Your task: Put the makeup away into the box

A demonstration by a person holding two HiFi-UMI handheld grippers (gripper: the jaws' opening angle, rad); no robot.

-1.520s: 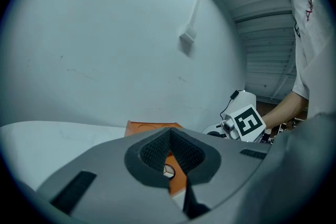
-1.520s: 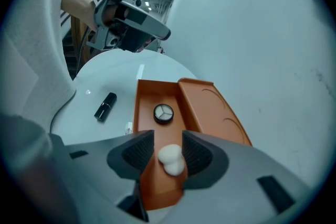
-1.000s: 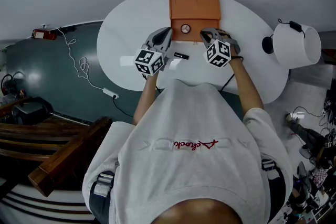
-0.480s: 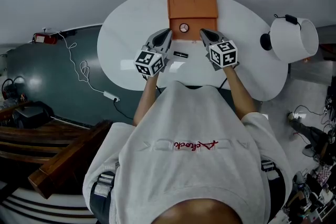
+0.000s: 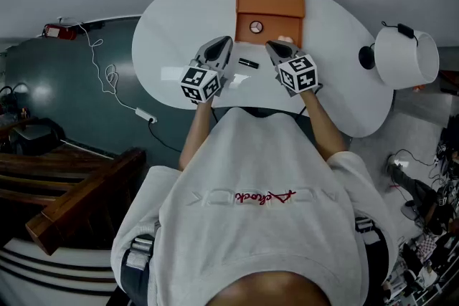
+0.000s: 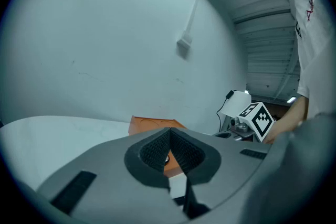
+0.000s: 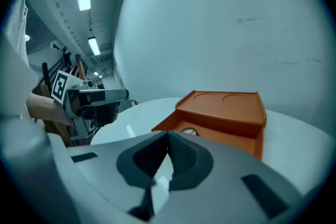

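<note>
An orange box stands open at the far middle of the white table, its lid tilted back. Inside lies a round compact, which the right gripper view also shows as a round compact. A small black makeup stick lies on the table in front of the box, between the two grippers. My left gripper is left of the stick, jaws together and empty. My right gripper sits just short of the box's front right corner, shut on nothing. In their own views, the left gripper and the right gripper face the box.
A white lamp stands at the table's right end. On the dark floor to the left lie a white cable and a power strip. A wooden bench is at the lower left. The person's torso fills the near side.
My right gripper has drawn back a little from the box's front edge and rolled about its own axis. The left gripper has shifted slightly. The black stick has stayed put.
</note>
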